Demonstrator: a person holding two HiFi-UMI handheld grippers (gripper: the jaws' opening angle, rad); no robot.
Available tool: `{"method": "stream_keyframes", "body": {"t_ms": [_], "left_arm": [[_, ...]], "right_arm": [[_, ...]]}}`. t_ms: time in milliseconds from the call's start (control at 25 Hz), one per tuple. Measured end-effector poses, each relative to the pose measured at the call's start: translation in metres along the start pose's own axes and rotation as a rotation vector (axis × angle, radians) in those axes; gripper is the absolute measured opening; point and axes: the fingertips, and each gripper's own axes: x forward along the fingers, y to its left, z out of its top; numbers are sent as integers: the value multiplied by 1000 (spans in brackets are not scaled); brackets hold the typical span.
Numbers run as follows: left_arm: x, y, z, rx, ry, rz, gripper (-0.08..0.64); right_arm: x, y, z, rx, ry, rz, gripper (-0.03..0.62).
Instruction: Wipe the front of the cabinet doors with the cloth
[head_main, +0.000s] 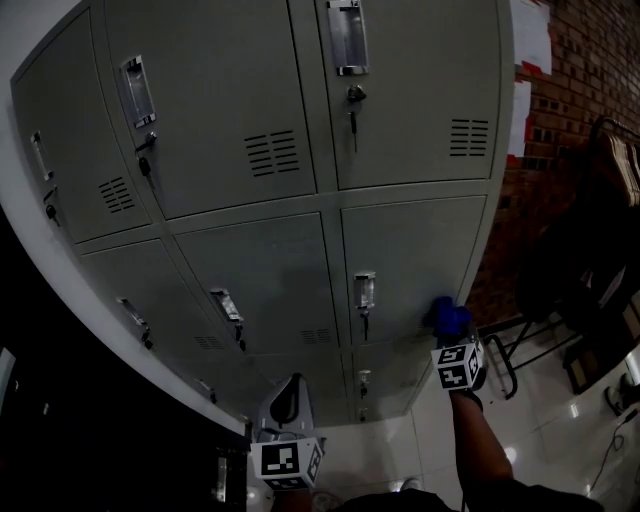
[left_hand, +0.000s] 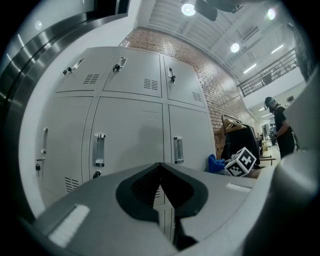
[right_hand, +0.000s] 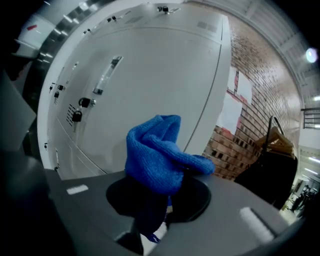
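Observation:
A grey metal locker cabinet (head_main: 300, 180) with several doors fills the head view. My right gripper (head_main: 452, 335) is shut on a bunched blue cloth (head_main: 448, 316), held against the right part of a middle-row door (head_main: 415, 260). In the right gripper view the blue cloth (right_hand: 157, 155) sticks up out of the jaws in front of the pale door (right_hand: 150, 90). My left gripper (head_main: 285, 400) hangs low in front of the bottom doors, away from them, its jaws shut on nothing. Its own view looks at the doors (left_hand: 130, 130), with the cloth (left_hand: 216, 163) at the right.
Each door has a recessed handle (head_main: 364, 291), a key lock and vent slots. A red brick wall (head_main: 570, 110) stands right of the cabinet, with a dark clothes rack (head_main: 590, 250) in front of it. The floor (head_main: 560, 420) is glossy tile. A person (left_hand: 280, 127) stands far off.

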Motion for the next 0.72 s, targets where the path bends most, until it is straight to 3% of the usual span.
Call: {"method": "stream_keyframes", "body": {"t_ms": [320, 600, 720], "left_arm": [[6, -5, 0, 5, 2, -3, 17], [7, 2, -9, 4, 23, 23, 17], [5, 5, -10, 1, 21, 30, 17]], "right_arm": [[21, 2, -12, 54, 64, -12, 89], [20, 44, 6, 46, 32, 84, 89], [17, 66, 17, -2, 13, 117, 89]]}}
